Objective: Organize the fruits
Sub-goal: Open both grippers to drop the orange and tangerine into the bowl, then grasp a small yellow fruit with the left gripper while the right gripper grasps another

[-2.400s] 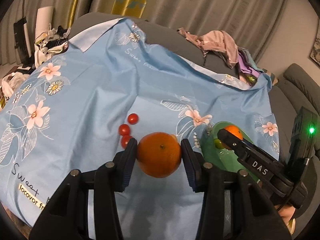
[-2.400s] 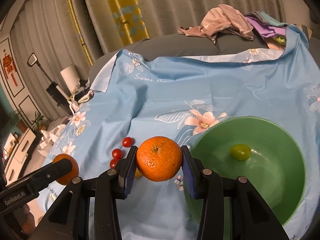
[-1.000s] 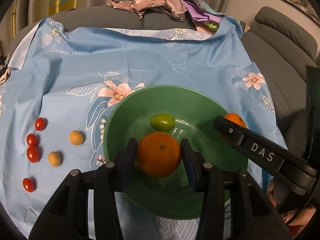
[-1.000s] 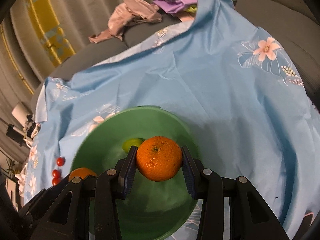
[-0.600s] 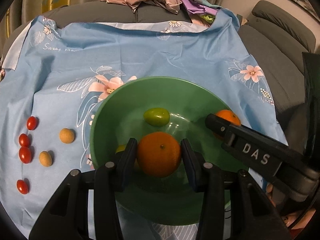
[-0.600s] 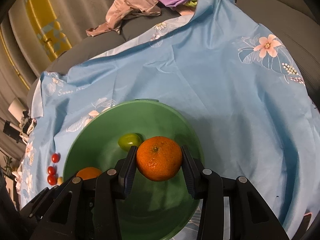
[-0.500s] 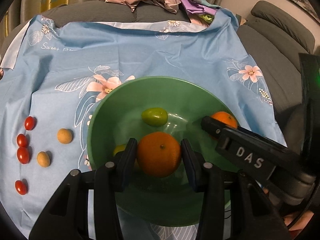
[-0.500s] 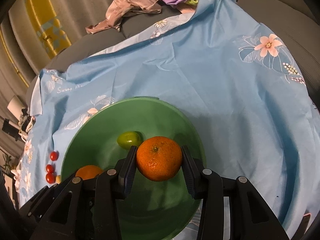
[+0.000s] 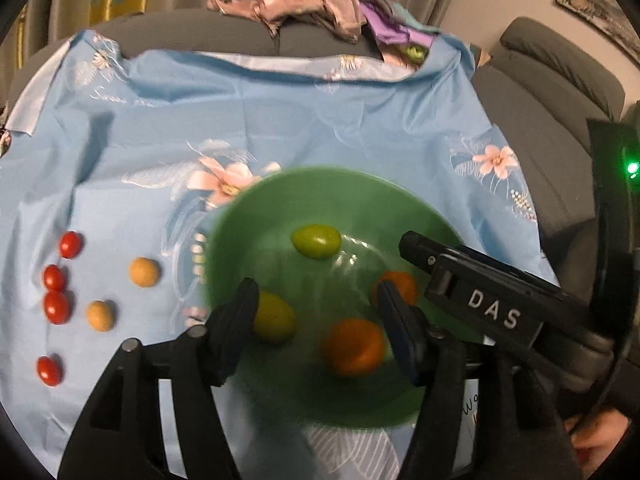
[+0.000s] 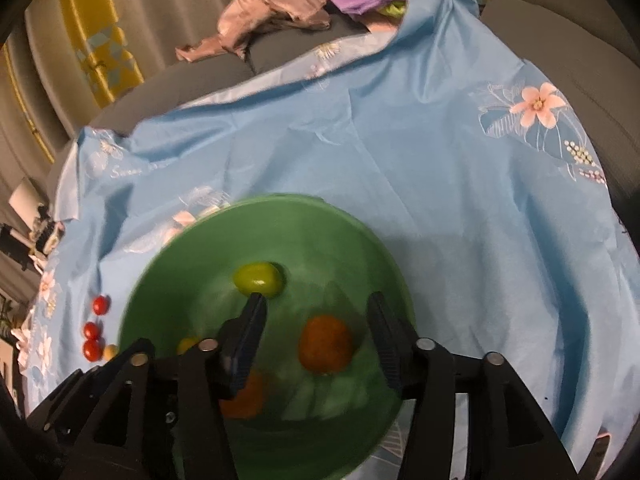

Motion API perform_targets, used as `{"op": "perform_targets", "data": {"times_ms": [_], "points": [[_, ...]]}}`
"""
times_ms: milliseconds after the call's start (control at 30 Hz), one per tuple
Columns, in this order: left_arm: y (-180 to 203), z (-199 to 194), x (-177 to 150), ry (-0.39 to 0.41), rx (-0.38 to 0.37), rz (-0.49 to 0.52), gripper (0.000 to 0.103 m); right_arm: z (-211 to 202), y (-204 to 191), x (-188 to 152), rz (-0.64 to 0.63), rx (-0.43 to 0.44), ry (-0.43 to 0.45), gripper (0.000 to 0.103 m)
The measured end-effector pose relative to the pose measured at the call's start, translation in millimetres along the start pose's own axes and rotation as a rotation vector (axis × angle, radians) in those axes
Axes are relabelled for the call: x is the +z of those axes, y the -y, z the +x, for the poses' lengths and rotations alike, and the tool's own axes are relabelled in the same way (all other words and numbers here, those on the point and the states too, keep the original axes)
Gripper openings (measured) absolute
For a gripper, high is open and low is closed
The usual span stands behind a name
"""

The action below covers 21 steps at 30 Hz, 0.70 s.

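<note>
A green bowl (image 9: 280, 208) (image 10: 352, 232) sits on the blue flowered cloth (image 9: 280, 120). Both grippers hover over it, open and empty. Below my left gripper (image 9: 316, 304) a blurred orange (image 9: 354, 346) lies in the bowl, with a yellow-green fruit (image 9: 276, 318) and a green fruit (image 9: 316, 241). A second orange (image 9: 398, 286) lies beside the right gripper's finger. In the right wrist view my right gripper (image 10: 316, 320) is above an orange (image 10: 325, 344); the other orange (image 10: 244, 398) and the green fruit (image 10: 258, 279) show too.
Several red cherry tomatoes (image 9: 56, 306) and two tan round fruits (image 9: 144, 272) lie on the cloth left of the bowl. Crumpled clothes (image 9: 312, 4) lie on the grey sofa behind. A sofa arm (image 9: 560, 92) stands at right.
Both grippers moved over the bowl holding an orange each, then opened. Both oranges dropped into the bowl and are blurred with motion.
</note>
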<state>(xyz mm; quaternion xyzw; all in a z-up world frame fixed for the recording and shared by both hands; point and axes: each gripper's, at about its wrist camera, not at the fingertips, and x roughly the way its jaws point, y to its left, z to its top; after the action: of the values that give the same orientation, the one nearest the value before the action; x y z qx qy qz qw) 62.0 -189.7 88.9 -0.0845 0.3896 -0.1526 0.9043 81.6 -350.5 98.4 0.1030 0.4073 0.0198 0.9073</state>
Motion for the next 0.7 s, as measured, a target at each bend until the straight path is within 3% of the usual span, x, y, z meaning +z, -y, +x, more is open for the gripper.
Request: {"op": "perform_targets", "data": {"times_ms": [167, 400, 500, 600, 700], "points": [[-38.0, -38.2, -2.4, 0.064, -0.007, -0.072, 0.067, -8.7, -10.5, 1.8, -0.017, 0.007, 0.044, 0.058], [-124.2, -91.5, -5.6, 0.109, 0.094, -0.183, 0.067, -19.1, -38.9, 0.0, -0.07, 0.053, 0.094, 0.058], [-156.7, -108.8, -9.7, 0.116, 0.106, -0.226, 0.067, -24.3, -58.6, -1.9, -0.108, 0.112, 0.108, 0.058], [-176.9, -109.7, -24.3, 0.118, 0.174, -0.215, 0.065, -25.6, -84.4, -5.4, -0.155, 0.203, 0.105, 0.058], [-197.1, -95.1, -38.7, 0.094, 0.15, -0.255, 0.063, -24.2, -108.3, -10.8, -0.196, 0.272, 0.085, 0.058]]}}
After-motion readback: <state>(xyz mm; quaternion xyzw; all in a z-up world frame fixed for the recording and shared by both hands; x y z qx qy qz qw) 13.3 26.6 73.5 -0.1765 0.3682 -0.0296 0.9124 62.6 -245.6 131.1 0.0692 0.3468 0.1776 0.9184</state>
